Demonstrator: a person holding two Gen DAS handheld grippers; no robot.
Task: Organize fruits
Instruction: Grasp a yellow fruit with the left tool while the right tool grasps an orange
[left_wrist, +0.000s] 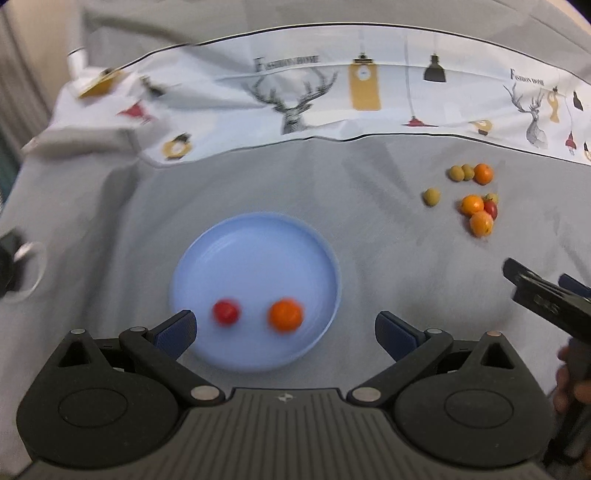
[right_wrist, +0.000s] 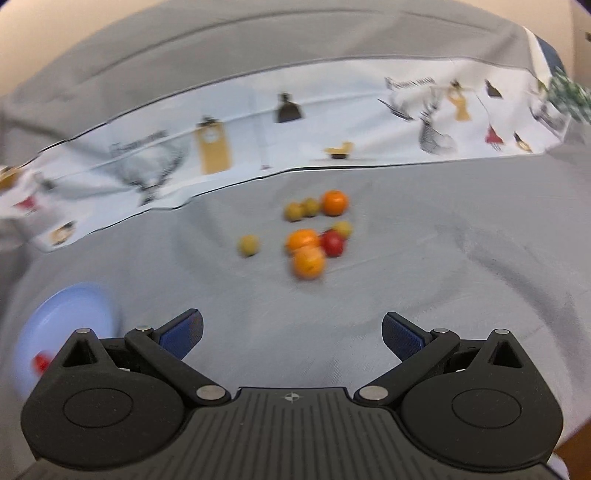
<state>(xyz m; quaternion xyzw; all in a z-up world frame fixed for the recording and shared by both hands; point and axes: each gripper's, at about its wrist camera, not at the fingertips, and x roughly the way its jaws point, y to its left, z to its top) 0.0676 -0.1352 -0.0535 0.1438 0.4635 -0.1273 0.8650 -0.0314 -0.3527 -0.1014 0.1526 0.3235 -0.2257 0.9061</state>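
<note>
A light blue plate (left_wrist: 255, 236) lies on the grey cloth and holds a red tomato (left_wrist: 225, 312) and an orange fruit (left_wrist: 285, 314). My left gripper (left_wrist: 284, 334) is open and empty just above the plate's near rim. Loose fruit lies at the right: several oranges (left_wrist: 472, 205), green fruits (left_wrist: 431, 196) and a red tomato (left_wrist: 491, 209). In the right wrist view my right gripper (right_wrist: 291, 334) is open and empty, short of that fruit pile (right_wrist: 308, 258). The plate (right_wrist: 70, 306) shows at its left edge. The right gripper also shows in the left wrist view (left_wrist: 546, 295).
A white printed cloth strip (left_wrist: 332, 92) with deer and lamp pictures runs across the back of the table. A dark round object (left_wrist: 11, 266) sits at the far left edge. Grey cloth (right_wrist: 461, 266) covers the table.
</note>
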